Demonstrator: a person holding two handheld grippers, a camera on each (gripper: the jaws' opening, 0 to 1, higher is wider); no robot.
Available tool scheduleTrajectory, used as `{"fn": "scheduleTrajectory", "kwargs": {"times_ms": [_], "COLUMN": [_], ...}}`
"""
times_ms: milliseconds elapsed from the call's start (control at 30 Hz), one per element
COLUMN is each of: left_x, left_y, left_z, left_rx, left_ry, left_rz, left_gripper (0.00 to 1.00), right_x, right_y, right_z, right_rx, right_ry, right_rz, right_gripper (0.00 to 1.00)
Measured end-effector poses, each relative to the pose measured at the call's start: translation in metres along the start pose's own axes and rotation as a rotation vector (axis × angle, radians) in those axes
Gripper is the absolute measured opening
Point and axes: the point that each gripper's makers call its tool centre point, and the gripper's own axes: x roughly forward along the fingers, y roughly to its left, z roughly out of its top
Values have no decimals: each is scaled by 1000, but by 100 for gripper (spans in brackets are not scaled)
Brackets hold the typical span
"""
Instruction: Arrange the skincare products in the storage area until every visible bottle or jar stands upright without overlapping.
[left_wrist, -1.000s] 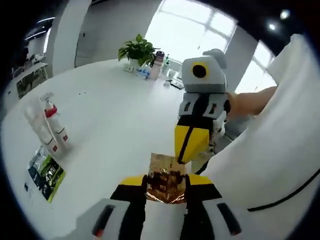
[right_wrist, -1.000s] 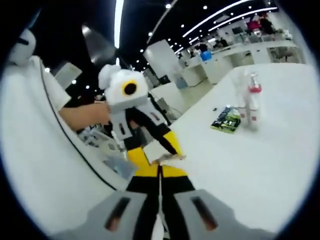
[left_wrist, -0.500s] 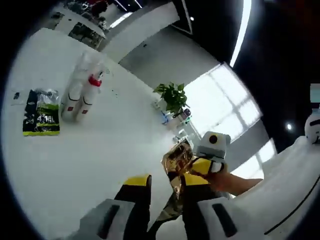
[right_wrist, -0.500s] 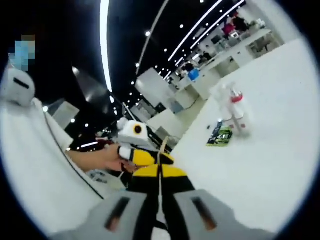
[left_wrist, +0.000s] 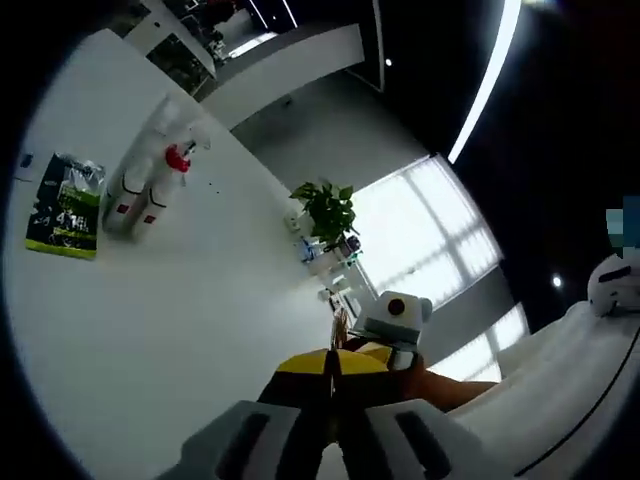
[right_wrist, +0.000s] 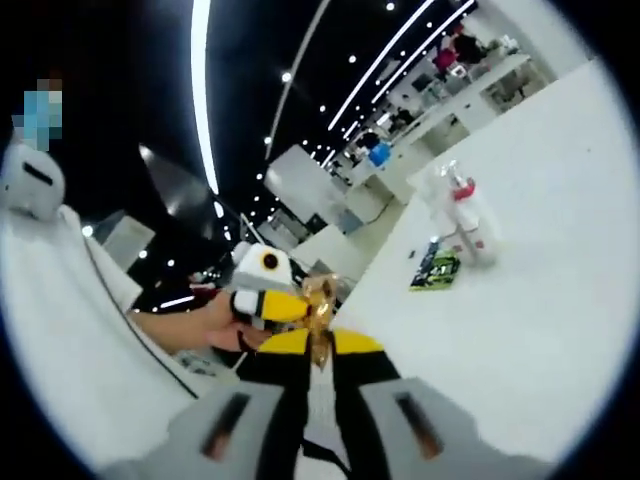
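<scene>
Both our grippers, left and right, pinch one crinkled gold foil sachet together, jaws narrow; pulling apart could tear it. Farther off, clear red-capped pump bottles stand beside a green packet on the white table.
</scene>
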Motion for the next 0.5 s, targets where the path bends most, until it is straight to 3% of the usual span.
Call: {"fn": "scheduleTrajectory", "kwargs": {"times_ms": [67,267,433,500], "left_x": [3,8,7,6], "left_y": [-2,-3,1,4], "left_z": [-6,-10,-12,-12], "left_rx": [15,3,33,26], "left_ry": [31,34,29,26], "left_rz": [-1,8,30,45], "left_gripper": [0,0,2,4], "right_x": [1,2,2,2], "right_y": [2,1,0,2], "right_z": [2,-4,-6,-4], "right_rx": [5,-63,-15,21], "right_ry": [-10,27,24,-8], "right_rz": [8,-9,2,12], "right_gripper": [8,0,0,0]}}
